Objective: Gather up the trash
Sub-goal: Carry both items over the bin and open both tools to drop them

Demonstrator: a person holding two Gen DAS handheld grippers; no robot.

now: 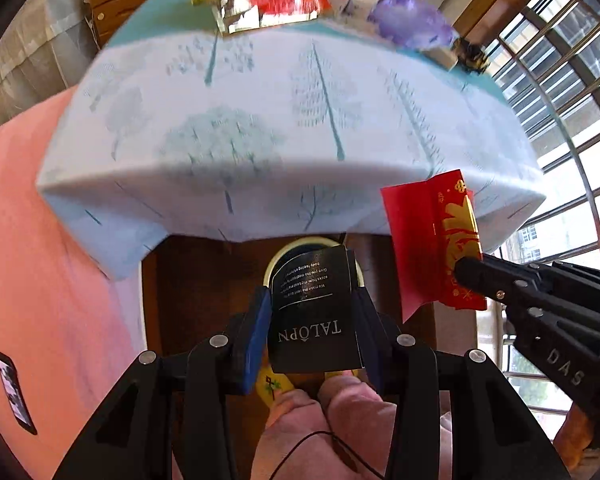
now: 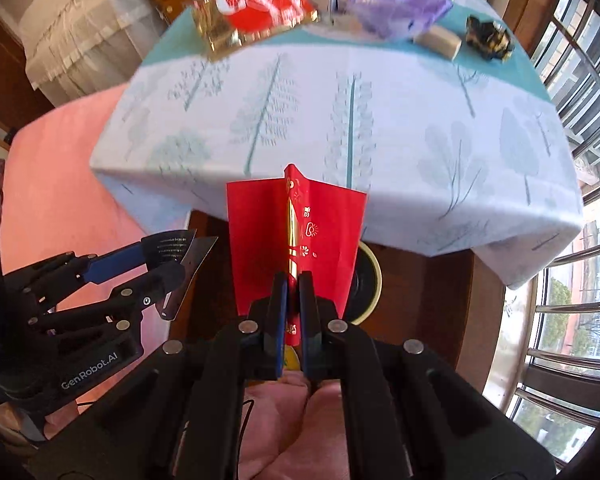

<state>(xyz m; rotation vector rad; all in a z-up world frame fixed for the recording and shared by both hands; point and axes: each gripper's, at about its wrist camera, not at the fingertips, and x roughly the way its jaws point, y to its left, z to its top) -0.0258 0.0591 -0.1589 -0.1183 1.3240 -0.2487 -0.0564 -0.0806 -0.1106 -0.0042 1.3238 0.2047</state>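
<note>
My left gripper is shut on a black card box printed TALOPN, held above a round bin with a pale yellow rim on the floor under the table edge. My right gripper is shut on a folded red and gold envelope, held upright just off the table's near edge; the bin shows behind it. The envelope and right gripper appear at right in the left wrist view. The left gripper with the box appears at left in the right wrist view.
The table has a pale tree-print cloth. At its far end lie a red and gold wrapper, a purple bag, a small beige box and a black and gold wrapper. A pink bed is left, windows right.
</note>
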